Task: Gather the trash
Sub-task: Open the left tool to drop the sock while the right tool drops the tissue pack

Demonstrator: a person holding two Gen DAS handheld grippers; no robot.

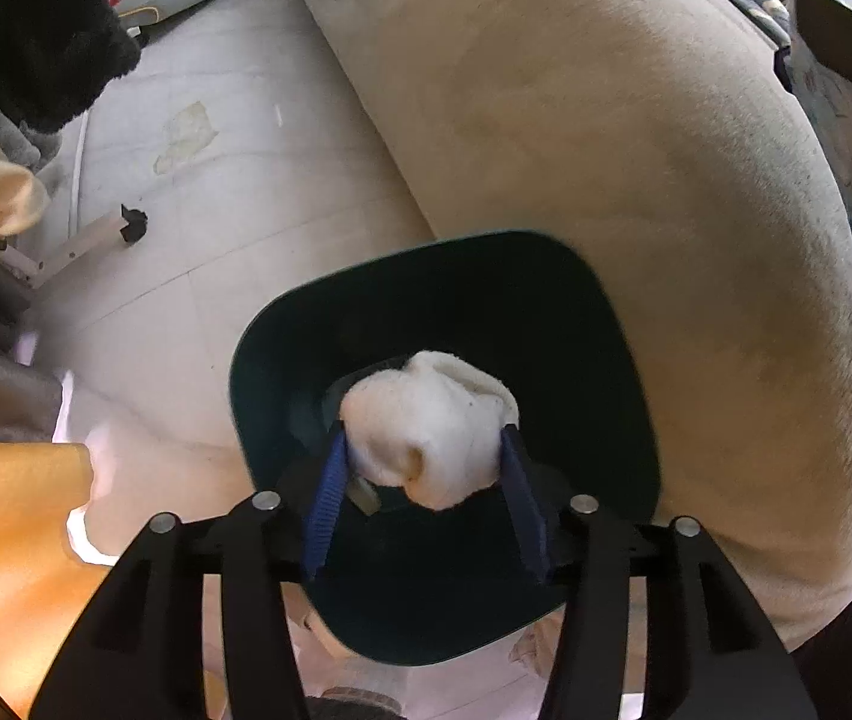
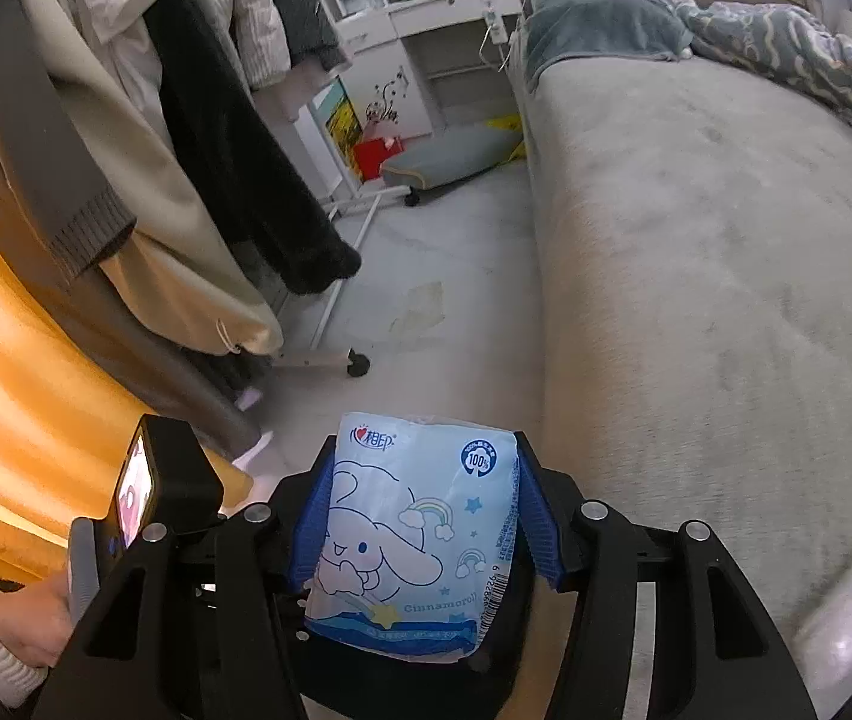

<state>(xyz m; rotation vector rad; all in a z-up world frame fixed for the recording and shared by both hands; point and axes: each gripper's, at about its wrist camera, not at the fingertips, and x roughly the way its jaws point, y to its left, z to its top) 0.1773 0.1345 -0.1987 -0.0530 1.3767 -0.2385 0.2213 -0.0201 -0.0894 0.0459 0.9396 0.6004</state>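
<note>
While the left gripper (image 1: 426, 468) is pointing steeply down over the dark, round-cornered plastic bin (image 1: 618, 372), a crumpled white tissue wad (image 1: 429, 435) is sitting between its blue ribbed pads (image 1: 327, 495); the pads are flanking the wad on both sides, though whether they are pressing on it or only framing it I cannot tell; the wad is hanging directly above the bin's open mouth, near the middle of the opening, so a drop from here would, I judge, be landing inside rather than on the rim. That bin is standing on the pale tiled floor (image 1: 198, 252), tight against the side of the beige plush bed (image 1: 636, 180).

Meanwhile the right gripper (image 2: 420, 510) is clamping a light-blue tissue packet printed with a cartoon dog (image 2: 411, 534); the packet is standing upright between the pads, its long axis running along the fingers; this gripper is aiming across the floor beside the bed's edge, and the bin is not showing in its view. The left hand therefore seems the nearer one; the packet is likely waiting its turn.
</note>
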